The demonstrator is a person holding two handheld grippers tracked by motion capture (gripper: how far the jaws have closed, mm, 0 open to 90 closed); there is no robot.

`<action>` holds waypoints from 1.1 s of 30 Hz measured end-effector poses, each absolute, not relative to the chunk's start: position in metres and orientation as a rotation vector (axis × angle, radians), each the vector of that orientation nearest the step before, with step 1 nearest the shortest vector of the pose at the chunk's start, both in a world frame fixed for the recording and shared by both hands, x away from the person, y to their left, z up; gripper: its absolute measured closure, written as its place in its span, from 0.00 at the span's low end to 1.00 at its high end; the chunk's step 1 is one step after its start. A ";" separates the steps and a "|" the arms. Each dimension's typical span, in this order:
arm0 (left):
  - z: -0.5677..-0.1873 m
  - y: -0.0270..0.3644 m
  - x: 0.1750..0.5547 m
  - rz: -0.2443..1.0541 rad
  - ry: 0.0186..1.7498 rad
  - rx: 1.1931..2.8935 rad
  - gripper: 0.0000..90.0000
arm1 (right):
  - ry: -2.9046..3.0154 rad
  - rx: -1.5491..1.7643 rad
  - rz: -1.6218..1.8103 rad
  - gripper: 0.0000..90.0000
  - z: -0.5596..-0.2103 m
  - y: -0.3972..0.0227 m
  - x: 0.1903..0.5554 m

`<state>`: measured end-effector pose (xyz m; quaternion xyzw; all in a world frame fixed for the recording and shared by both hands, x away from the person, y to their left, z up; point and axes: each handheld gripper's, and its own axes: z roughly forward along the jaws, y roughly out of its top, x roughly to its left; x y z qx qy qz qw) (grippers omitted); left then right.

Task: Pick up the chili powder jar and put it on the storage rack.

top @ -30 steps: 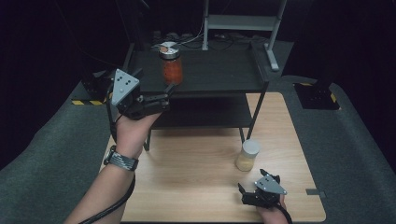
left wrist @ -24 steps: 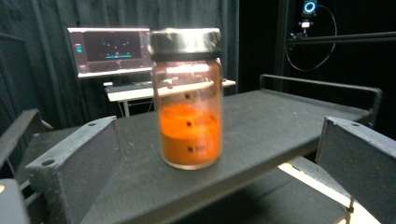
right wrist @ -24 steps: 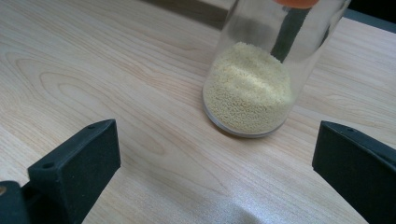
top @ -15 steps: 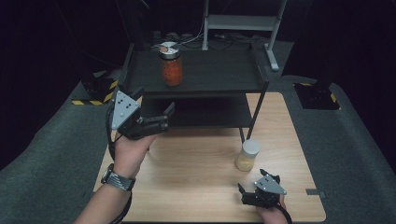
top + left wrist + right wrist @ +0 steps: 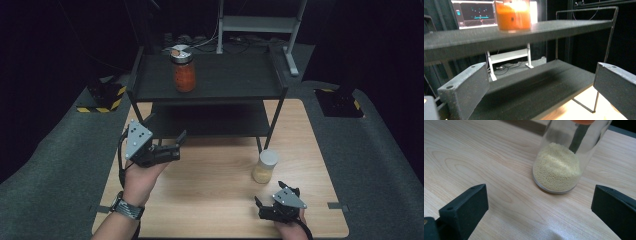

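The jar of orange contents [image 5: 184, 70] stands upright on the top shelf of the black rack [image 5: 235, 90], toward that shelf's left end and near its far edge, with a silver lid on top. In the left gripper view the same jar [image 5: 512, 15] sits above and beyond the jaws, its base resting on the shelf board, and nothing touches it.

The left tongs [image 5: 172, 148] hover in front of the rack's lower shelf, at the left near corner of the rack, well below and nearer than the jar. Their jaws stand wide apart and hold nothing; the left gripper view looks between them along the lower shelf.

To the right, on the wooden surface [image 5: 210, 200], a second jar of pale yellow grains [image 5: 264, 166] stands upright just in front of the rack's right near leg. In the right gripper view this jar [image 5: 560, 162] is about a third full of grains and rests flat on the wood.

The right tongs [image 5: 262, 207] lie low at the near right part of the surface, near the grain jar but not touching it. Their jaws are spread wide and empty, with the grain jar ahead of them.

A dark grey mat [image 5: 55, 175] surrounds the surface on both sides.
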<state>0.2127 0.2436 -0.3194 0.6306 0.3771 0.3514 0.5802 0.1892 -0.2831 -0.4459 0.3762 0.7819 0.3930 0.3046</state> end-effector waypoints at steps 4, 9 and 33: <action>-0.330 0.244 0.209 0.823 0.876 1.485 0.00 | 2.071 0.996 1.039 0.00 -0.446 -0.283 0.189; -0.345 0.245 0.207 0.804 0.888 1.494 0.00 | 2.071 0.995 1.038 0.00 -0.446 -0.283 0.189; -0.426 0.250 0.192 0.728 0.984 1.599 0.00 | 2.067 1.001 1.035 0.00 -0.446 -0.282 0.189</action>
